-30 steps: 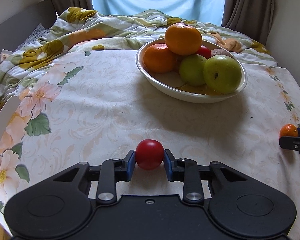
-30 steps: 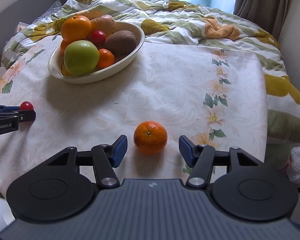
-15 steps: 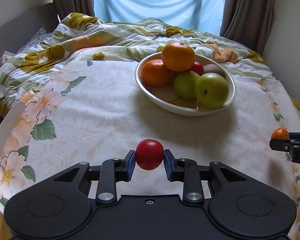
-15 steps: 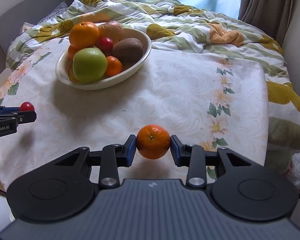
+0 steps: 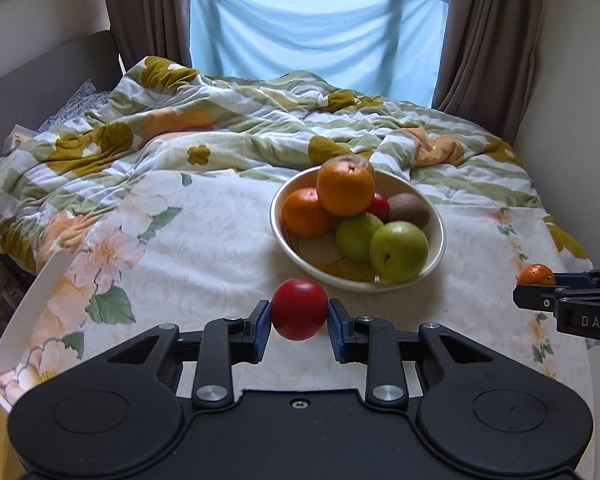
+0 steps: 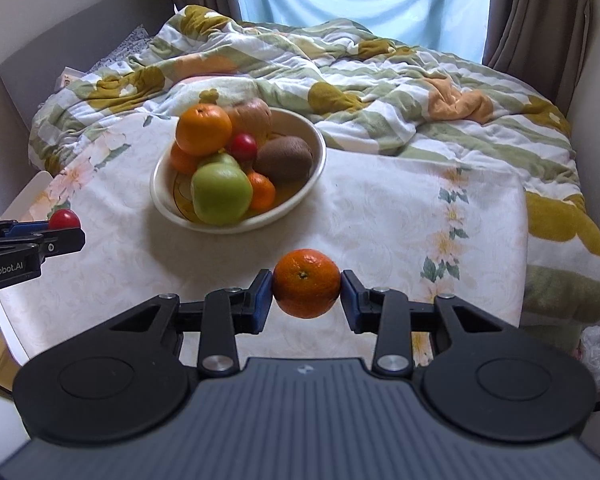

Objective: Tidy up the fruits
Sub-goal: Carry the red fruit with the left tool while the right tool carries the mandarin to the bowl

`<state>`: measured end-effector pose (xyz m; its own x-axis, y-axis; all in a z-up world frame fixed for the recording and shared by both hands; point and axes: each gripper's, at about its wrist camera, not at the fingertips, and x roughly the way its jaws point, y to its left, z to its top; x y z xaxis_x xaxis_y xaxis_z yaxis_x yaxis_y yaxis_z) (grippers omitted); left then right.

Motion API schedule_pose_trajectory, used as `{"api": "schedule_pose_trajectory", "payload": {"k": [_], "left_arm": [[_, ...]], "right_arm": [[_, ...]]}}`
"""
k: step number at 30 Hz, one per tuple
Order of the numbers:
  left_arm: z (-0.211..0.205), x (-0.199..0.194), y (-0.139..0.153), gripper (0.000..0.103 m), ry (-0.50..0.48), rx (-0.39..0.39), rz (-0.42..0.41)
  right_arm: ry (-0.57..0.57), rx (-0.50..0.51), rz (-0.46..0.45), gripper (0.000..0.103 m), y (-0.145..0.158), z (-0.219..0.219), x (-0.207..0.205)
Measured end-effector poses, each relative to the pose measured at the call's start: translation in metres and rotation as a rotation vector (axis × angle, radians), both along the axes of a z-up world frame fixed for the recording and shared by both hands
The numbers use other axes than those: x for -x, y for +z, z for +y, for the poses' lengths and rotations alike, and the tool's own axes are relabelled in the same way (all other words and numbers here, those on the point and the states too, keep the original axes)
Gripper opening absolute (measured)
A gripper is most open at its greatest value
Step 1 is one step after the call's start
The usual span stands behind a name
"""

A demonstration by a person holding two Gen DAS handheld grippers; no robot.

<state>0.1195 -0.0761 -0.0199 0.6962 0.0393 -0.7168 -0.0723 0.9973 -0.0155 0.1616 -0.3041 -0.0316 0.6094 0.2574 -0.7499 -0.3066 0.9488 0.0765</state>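
Cream bowl sits well inside the tablecloth edges.

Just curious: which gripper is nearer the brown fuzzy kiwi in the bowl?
Hard to call. The left gripper sits front-left of the kiwi; the right gripper sits front-right.

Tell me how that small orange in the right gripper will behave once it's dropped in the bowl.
The small orange is round, so it will probably roll before settling. The bowl is already heaped with fruit, so it may slide off the pile toward the rim. The fingers pinch it only at its sides, so it could twist in the grip.
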Motion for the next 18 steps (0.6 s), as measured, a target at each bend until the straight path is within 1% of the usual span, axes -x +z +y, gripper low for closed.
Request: {"api": "schedule_pose_trajectory", "payload": {"k": [6, 11, 18], "left_arm": [[0.011, -0.022, 0.016, 0.033, -0.03, -0.012, -0.022], [0.027, -0.048, 0.028, 0.033, -0.063, -0.009, -0.033], [0.044, -0.093, 0.033, 0.033, -0.117, 0.001, -0.027]], "right_arm": [[-0.023, -0.012, -0.021, 0.052, 0.018, 0.01, -0.011], [-0.057, -0.021, -0.031, 0.052, 0.032, 0.022, -0.026], [-0.099, -0.03, -0.04, 0.052, 0.044, 0.038, -0.054]]}}
